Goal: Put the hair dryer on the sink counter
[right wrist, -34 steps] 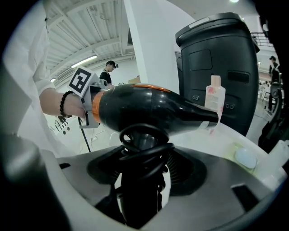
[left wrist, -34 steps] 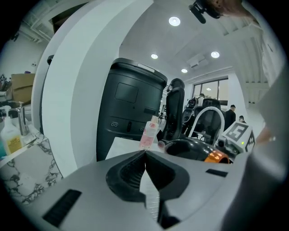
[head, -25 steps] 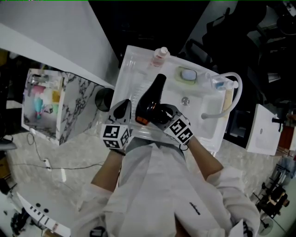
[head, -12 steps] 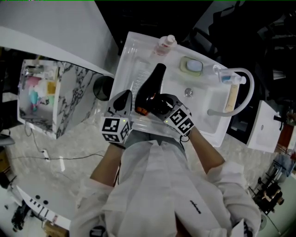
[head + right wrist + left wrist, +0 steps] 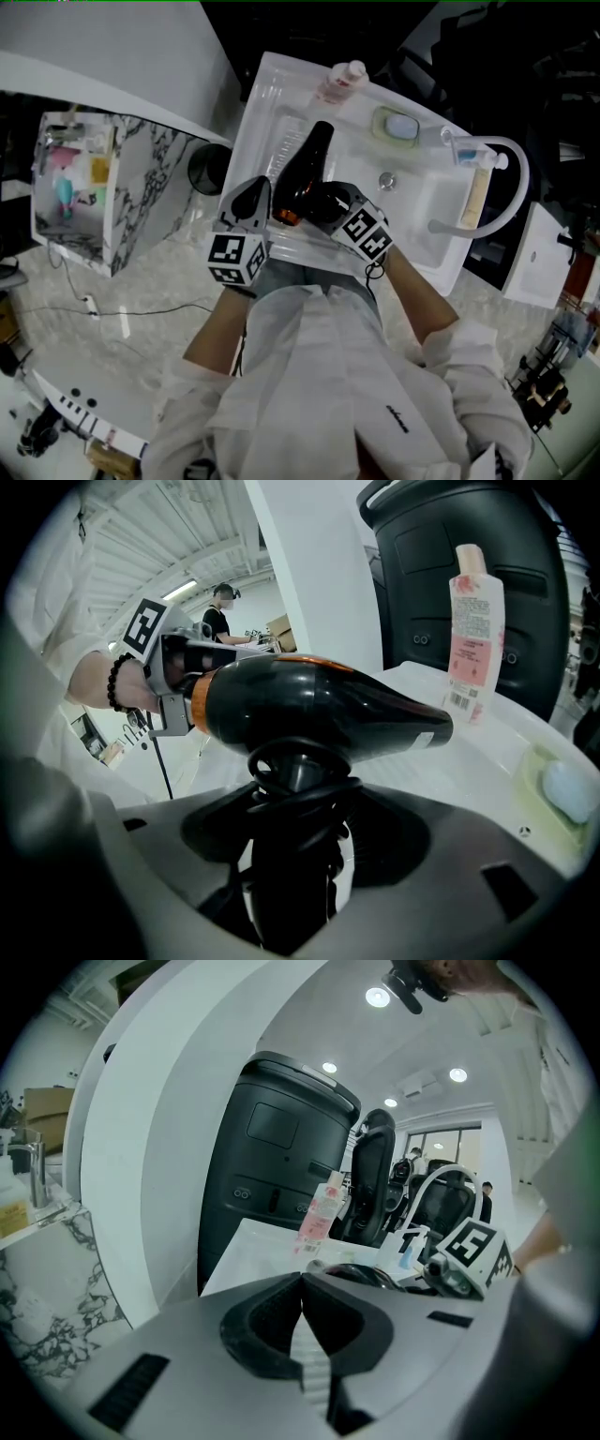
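Note:
A black hair dryer (image 5: pixel 309 164) with an orange ring hangs just over the white sink counter (image 5: pixel 267 103), its nozzle pointing to the far end. My right gripper (image 5: pixel 323 202) is shut on its handle from the near side. In the right gripper view the handle, with the cord coiled round it, sits between the jaws of that gripper (image 5: pixel 295 794), and the dryer's body (image 5: pixel 319 710) lies crosswise above them. My left gripper (image 5: pixel 251 199) hovers just left of the dryer, apart from it. In its own view the left gripper (image 5: pixel 302 1283) has its jaws together with nothing in them.
A pink bottle (image 5: pixel 342 82) stands at the counter's far end. Right of it are a soap dish (image 5: pixel 398 128), the basin drain (image 5: pixel 386 180) and a white curved faucet hose (image 5: pixel 502 187). A marble-fronted cabinet (image 5: pixel 122 202) and a black bin (image 5: pixel 204 171) stand to the left.
The right gripper has sunk toward the counter with the hair dryer. The left gripper has come down a little beside it. Neither grip has changed.

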Demonstrator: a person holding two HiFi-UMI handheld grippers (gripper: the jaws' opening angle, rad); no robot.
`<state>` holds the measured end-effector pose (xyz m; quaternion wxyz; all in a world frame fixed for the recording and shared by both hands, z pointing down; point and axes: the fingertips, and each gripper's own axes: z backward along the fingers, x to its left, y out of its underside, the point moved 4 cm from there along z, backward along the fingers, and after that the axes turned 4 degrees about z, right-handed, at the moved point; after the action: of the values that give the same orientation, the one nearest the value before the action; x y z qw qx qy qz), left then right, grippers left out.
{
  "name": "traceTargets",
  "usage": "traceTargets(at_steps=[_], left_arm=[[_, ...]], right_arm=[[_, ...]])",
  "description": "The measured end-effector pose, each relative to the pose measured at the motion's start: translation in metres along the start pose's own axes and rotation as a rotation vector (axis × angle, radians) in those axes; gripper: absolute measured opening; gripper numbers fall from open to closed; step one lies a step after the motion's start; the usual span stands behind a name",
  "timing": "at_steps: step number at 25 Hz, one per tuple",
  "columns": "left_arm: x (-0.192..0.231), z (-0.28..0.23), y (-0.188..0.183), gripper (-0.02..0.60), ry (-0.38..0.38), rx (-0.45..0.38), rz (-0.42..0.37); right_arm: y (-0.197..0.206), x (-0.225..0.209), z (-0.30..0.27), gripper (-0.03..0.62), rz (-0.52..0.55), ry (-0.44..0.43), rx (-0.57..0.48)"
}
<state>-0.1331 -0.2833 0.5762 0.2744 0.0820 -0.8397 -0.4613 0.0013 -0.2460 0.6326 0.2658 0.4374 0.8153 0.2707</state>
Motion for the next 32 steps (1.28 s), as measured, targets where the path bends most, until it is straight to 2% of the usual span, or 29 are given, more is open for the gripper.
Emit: traceTargets(at_steps=[22,32], left_arm=[[0.017,-0.001,0.026,0.026,-0.04,0.043,0.03],[0.019,-0.001,0.03,0.027,-0.04,0.038,0.04]], right_arm=[[0.014,0.0,-0.036,0.302,0.047,-0.032,0.066],[0.017,-0.001,-0.048,0.302,0.076,-0.036,0.082]])
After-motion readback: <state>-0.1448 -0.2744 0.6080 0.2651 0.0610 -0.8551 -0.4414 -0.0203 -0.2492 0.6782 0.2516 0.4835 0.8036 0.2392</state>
